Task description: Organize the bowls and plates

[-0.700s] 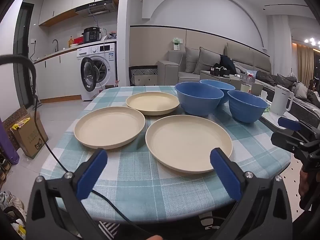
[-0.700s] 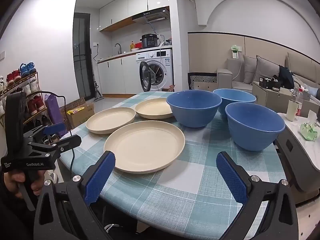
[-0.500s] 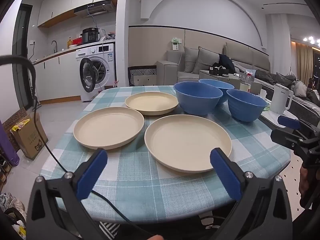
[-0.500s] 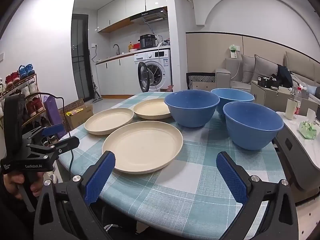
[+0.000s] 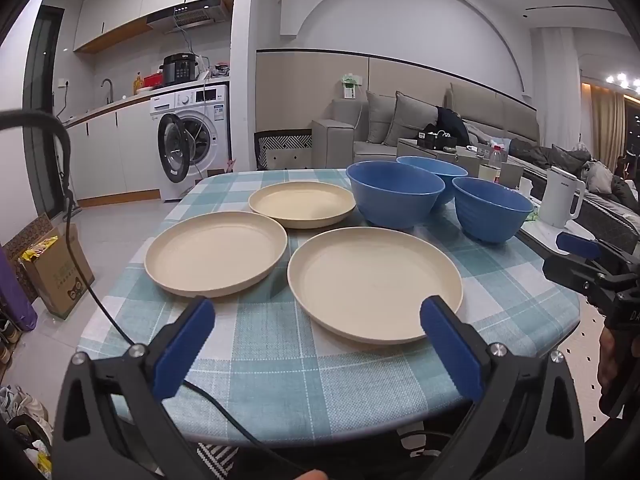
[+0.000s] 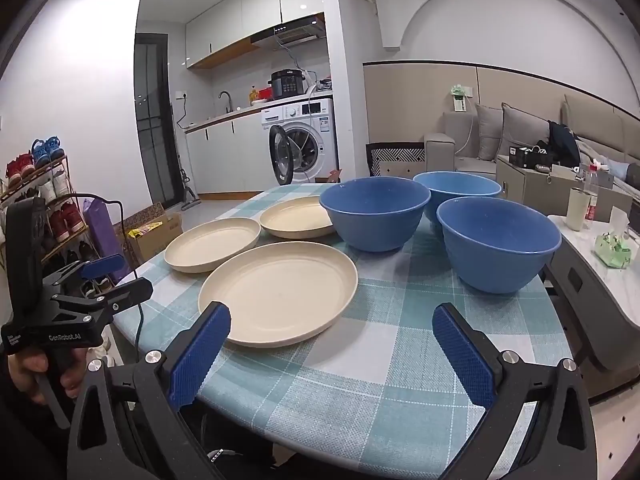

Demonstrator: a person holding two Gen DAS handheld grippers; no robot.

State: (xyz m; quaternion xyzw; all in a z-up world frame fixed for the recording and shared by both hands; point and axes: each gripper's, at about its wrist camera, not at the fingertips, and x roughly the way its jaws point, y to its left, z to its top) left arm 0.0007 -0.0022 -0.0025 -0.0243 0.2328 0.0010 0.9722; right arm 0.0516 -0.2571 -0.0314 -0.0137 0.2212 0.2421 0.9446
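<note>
Plates and bowls sit spread over the checked cloth of the bench (image 5: 280,360), none stacked. Left gripper (image 5: 316,336) hangs at the near edge with its jaws as wide as they go, nothing between them, touching nothing. Right gripper (image 6: 332,340) hangs at the near right edge, jaws equally wide and empty.

Three cream plates: the nearest plate (image 5: 374,282) toward the near edge, the left plate (image 5: 216,252) toward the left edge, the far plate (image 5: 302,203) behind them.

Three blue bowls toward the far right: the middle bowl (image 5: 394,198), the back bowl (image 5: 434,168), the right bowl (image 5: 494,208) by the right edge.
</note>
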